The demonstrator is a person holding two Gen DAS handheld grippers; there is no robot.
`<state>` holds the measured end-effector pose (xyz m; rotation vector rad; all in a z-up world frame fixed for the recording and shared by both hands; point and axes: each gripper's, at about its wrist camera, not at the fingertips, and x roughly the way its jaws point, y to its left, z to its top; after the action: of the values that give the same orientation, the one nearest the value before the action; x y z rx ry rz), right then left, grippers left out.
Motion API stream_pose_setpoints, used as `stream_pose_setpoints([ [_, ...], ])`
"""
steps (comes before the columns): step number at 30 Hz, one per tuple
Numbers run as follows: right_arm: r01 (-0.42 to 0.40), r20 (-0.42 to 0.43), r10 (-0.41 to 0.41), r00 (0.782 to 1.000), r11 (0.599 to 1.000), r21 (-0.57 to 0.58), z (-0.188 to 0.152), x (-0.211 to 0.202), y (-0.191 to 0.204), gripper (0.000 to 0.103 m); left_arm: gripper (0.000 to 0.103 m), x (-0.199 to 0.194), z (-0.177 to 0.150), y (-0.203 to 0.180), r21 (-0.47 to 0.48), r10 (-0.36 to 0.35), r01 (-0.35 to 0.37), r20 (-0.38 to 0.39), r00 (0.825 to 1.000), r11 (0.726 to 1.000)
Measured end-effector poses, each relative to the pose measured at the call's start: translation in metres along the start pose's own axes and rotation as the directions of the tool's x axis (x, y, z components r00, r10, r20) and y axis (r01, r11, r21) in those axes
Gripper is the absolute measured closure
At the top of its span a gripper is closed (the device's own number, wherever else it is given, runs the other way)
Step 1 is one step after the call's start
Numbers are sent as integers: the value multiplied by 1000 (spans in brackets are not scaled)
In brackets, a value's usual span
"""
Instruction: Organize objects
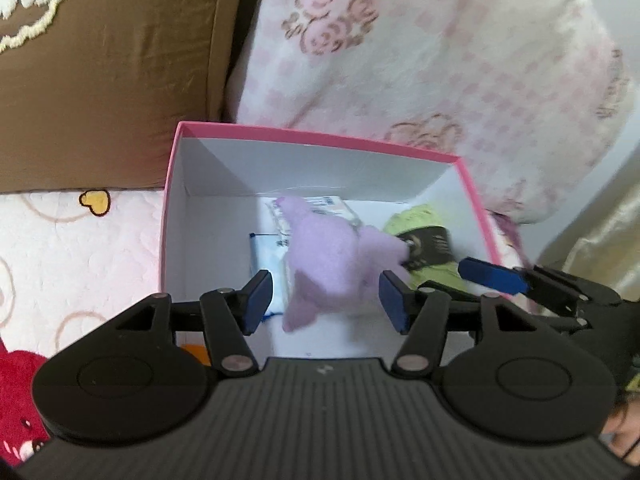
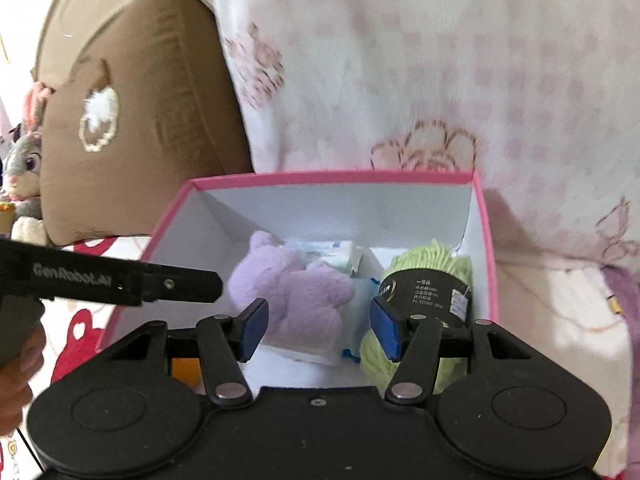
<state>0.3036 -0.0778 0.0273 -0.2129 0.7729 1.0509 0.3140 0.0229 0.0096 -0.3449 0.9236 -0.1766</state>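
Only the right wrist view shows a grey rabbit toy (image 2: pixel 24 168).

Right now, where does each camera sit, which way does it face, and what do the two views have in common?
Left wrist: sits on the left gripper, looking forward and down into the pink box; its open fingers show, and the right gripper's blue fingertip at the right edge.
Right wrist: sits on the right gripper, facing the same box from nearer its right side; its open fingers and the left gripper's black arm show.
Shared: box, purple plush toy, green yarn, brown cushion.
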Motion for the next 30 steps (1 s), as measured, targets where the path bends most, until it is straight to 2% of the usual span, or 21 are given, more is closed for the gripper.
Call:
stream_pose_setpoints([
  [3,4,17,-3,1000,1000,-20,0,-23,5,42,40,-25,-3,0,20,18,-18,6,1000,1000],
  [8,37,34,-35,999,996,-80,1,-62,20,41,35,-67,-14,-8,67,99,-102,39,994,993],
  [12,22,79,-14,997,994,-104,-5,-94,29,36,32,-103,-25,-8,45,76,-79,66,995,996],
  [20,11,116,0,993,995,-95,-20,-143,46,36,27,-157,-50,-33,128,199,-217,145,969,968],
  [25,24,118,-12,993,995,-97,-28,-166,56,36,25,-180,-66,-53,184,197,-221,142,970,958],
  [30,41,95,-31,995,993,-106,-39,-181,61,36,24,-193,-92,-61,174,188,-210,135,973,962],
])
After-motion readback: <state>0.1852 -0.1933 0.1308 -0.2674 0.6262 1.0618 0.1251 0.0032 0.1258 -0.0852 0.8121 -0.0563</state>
